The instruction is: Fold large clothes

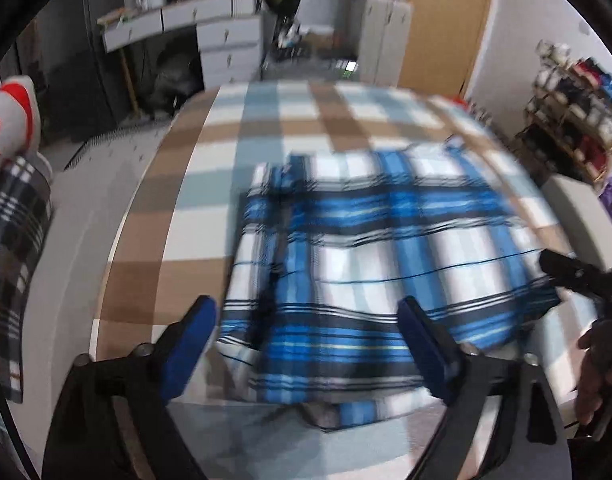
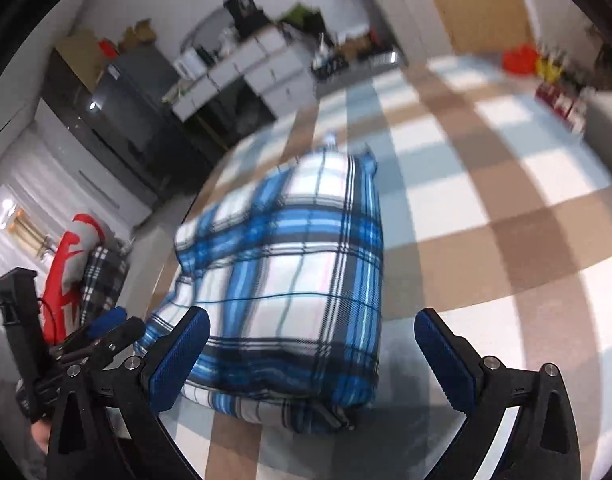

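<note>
A blue, white and black plaid garment (image 1: 386, 248) lies folded into a thick rectangle on a bed with a brown, pale blue and white checked cover (image 1: 225, 152). My left gripper (image 1: 306, 306) hangs open over the garment's near edge, its blue pads wide apart and holding nothing. In the right wrist view the same garment (image 2: 297, 272) lies on the cover (image 2: 486, 184), and my right gripper (image 2: 312, 316) stands open above its near right corner, with no cloth between the pads. Both views are blurred.
A dark plaid pillow (image 1: 13, 240) and a red and white cushion (image 1: 5, 120) lie left of the bed. Grey drawers (image 1: 225, 36) and a cupboard (image 1: 382, 36) stand beyond it. A rack of clothes (image 1: 574, 112) is at the right. A person's hand (image 1: 598, 360) shows at the right edge.
</note>
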Motion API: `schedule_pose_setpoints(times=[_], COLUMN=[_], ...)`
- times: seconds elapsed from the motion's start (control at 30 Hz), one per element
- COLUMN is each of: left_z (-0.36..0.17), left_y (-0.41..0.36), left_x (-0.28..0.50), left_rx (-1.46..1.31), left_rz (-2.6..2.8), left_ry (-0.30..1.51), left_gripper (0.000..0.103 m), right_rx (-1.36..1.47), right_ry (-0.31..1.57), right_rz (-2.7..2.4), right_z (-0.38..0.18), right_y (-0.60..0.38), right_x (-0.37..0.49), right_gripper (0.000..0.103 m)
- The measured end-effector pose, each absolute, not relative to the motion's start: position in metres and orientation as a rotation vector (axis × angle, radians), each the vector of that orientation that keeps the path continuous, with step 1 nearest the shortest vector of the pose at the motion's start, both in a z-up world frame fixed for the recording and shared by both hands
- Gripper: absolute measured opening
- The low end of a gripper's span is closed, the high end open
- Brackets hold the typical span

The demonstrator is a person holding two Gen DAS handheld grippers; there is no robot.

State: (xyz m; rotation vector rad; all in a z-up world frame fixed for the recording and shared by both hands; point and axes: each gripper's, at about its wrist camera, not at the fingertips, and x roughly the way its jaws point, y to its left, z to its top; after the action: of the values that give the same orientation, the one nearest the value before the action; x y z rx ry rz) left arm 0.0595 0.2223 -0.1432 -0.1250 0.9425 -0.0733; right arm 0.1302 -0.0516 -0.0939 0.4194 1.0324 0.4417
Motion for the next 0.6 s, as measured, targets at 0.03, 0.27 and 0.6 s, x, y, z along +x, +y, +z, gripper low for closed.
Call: schedule_pose_setpoints(times=[0.03, 0.27, 0.6], left_z=[-0.151, -0.178, -0.197], left_y=[0.229, 0.259, 0.257], left_x=[0.068, 0.095, 0.118], left_rx=[-0.147, -0.351, -0.534], left_rz=[-0.078, -0.23, -0.44], left_ry=[0.987, 1.164, 1.278], left_gripper=[0.098, 0.098, 0.1], right_rx=[0.422, 0.429, 0.438], right_ry=[1.064, 1.194, 1.235], right_rz=[0.463, 0.549, 0.612], right_z=[-0.101, -0.116, -0.122], right_y=[-0.05, -0.039, -0.024], right_x=[0.137, 0.159, 0.179], right_gripper=[0.103, 0.103, 0.103])
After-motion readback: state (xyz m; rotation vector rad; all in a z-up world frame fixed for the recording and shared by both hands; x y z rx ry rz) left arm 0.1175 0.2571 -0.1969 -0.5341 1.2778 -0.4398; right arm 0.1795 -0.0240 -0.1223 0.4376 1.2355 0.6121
